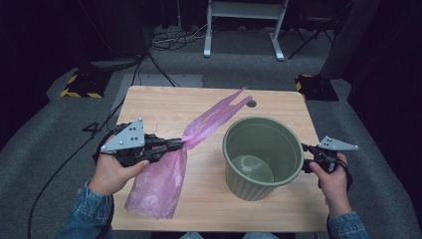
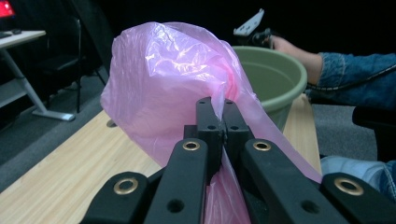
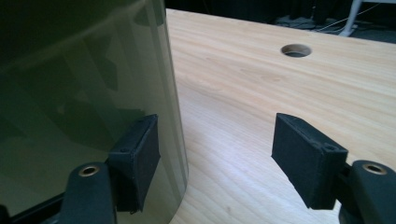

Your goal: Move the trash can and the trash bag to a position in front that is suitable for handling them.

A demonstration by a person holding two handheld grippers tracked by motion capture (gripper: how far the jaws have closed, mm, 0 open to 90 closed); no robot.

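pinching pink bag (image 2: 168,79) at its gathered neck, left jaws tight

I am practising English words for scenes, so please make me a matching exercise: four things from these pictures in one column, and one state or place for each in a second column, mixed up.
Things:
1. left tongs
2. right tongs
3. pink bag
4. green bucket

States or places:
A. stands upright on the table, with nothing inside it
B. open, with one jaw beside the bucket's wall
C. shut on bunched plastic
D. pinched at its neck, its lower end lying at the table's near edge

Pairs: 1-C, 2-B, 3-D, 4-A
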